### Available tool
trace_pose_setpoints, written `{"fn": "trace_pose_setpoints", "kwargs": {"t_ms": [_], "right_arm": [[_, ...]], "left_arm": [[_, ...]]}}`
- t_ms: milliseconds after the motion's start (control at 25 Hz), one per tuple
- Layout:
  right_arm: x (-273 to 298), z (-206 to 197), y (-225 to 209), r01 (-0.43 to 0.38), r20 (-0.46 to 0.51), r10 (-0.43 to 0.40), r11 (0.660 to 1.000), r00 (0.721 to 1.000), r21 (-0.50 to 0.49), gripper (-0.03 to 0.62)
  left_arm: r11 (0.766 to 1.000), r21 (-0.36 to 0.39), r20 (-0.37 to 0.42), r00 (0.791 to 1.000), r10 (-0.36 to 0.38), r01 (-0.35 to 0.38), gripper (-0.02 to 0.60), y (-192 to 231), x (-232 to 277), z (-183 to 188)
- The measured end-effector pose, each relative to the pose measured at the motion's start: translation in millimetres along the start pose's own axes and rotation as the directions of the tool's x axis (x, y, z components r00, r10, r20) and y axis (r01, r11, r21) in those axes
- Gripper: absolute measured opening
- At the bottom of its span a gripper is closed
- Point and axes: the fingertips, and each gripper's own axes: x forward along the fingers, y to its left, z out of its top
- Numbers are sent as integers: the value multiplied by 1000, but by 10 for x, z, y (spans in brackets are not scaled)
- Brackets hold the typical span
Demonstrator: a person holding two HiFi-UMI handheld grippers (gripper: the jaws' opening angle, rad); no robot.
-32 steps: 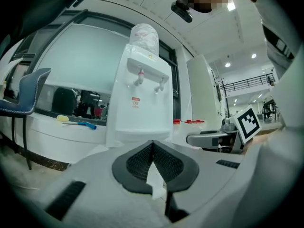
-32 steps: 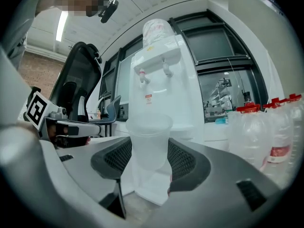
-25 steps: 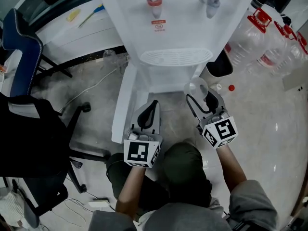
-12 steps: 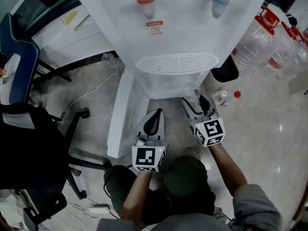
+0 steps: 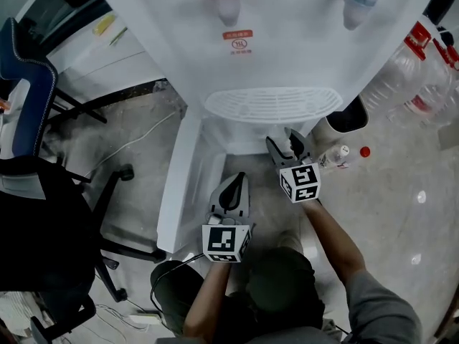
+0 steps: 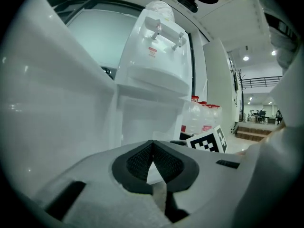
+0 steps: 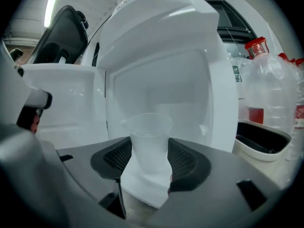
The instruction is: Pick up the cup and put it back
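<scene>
**Cup clamped in the right tongs, just under the drip tray**

In the right gripper view, the clear plastic cup [image 7: 148, 139] stands upright at the centre of the frame. It sits between the dark ribbed pads of the right gripper [image 5: 286, 146]. The pads are clenched on its lower half, and the thin wall is pinched inward at the waist. The rim rises free above the pads. Behind the cup is the white recess of the water dispenser [image 5: 287, 41].

In the head view this gripper lies just right of centre, directly below the drip tray [image 5: 272, 103], with its jaws pointing toward the top of the frame. The cup is hard to make out there.

The left gripper [image 5: 239, 180] lies lower in the frame and to the left, apart from the cup. Its own view shows the pad tips meeting with nothing between them.

A small bottle [image 5: 336, 156] lies on the floor just right of the right gripper. Large water jugs [image 5: 405, 84] stand at the upper right, and an office chair [image 5: 29, 77] is at the left edge.
</scene>
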Motion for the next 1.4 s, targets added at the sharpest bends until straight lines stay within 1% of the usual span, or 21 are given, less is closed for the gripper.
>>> {"fn": "trace_pose_setpoints", "kwargs": {"t_ms": [240, 560, 1040, 1400], "right_arm": [[413, -259, -89, 7, -34, -8, 1000, 999, -23, 239], [864, -564, -179, 15, -87, -17, 1000, 996, -26, 239], [1082, -755, -244, 41, -150, -50, 997, 987, -61, 241], [1094, -749, -221, 11, -171, -15, 1000, 985, -25, 244]], "left_arm": [[999, -40, -17, 1000, 25, -25, 9, 40, 12, -154], [996, -65, -29, 998, 53, -55, 9, 174, 39, -238], [995, -70, -32, 997, 73, -75, 9, 220, 32, -291], [994, -73, -32, 997, 74, -77, 9, 227, 31, -273]]}}
